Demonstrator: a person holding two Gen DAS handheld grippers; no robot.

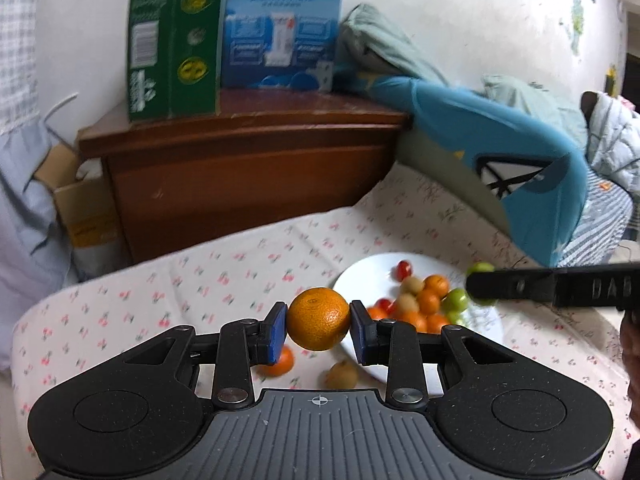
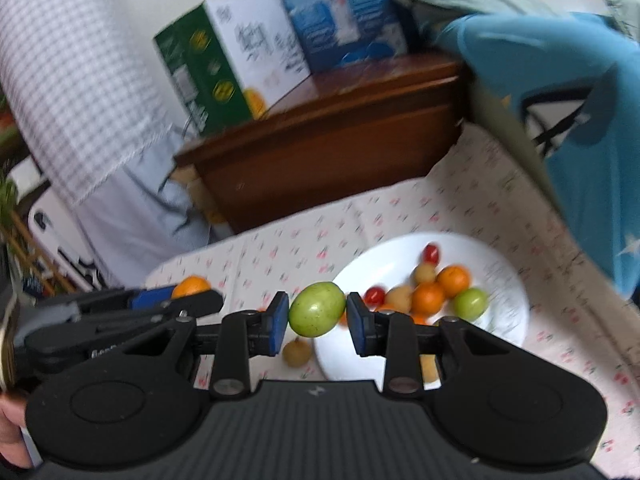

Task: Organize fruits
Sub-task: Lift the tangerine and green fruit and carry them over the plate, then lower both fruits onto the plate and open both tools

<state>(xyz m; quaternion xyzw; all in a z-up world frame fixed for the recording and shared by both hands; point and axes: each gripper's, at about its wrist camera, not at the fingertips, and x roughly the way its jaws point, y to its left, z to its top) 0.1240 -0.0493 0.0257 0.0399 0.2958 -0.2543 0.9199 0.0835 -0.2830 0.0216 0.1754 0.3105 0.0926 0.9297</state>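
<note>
My left gripper (image 1: 318, 326) is shut on an orange (image 1: 319, 319), held above the flowered cloth. In the right wrist view my right gripper (image 2: 317, 317) is shut on a green fruit (image 2: 317, 309). A white plate (image 1: 362, 270) (image 2: 500, 320) behind both holds several oranges, green fruits, red cherry tomatoes and tan fruits. On the cloth lie a second orange (image 1: 280, 362) and a tan fruit (image 1: 341, 375) (image 2: 297, 353). The right gripper's finger (image 1: 552, 285) reaches in from the right of the left wrist view with the green fruit (image 1: 480, 270) at its tip. The left gripper (image 2: 176, 300) with its orange (image 2: 191, 285) shows at the left of the right wrist view.
A brown wooden cabinet (image 1: 248, 160) stands behind the cloth-covered surface (image 1: 200, 288), bearing a green carton (image 1: 172, 40) and a blue box (image 1: 284, 28). Blue and pale green bedding (image 1: 500, 140) hangs over the right side near the plate. A cardboard box (image 1: 84, 208) sits at the left.
</note>
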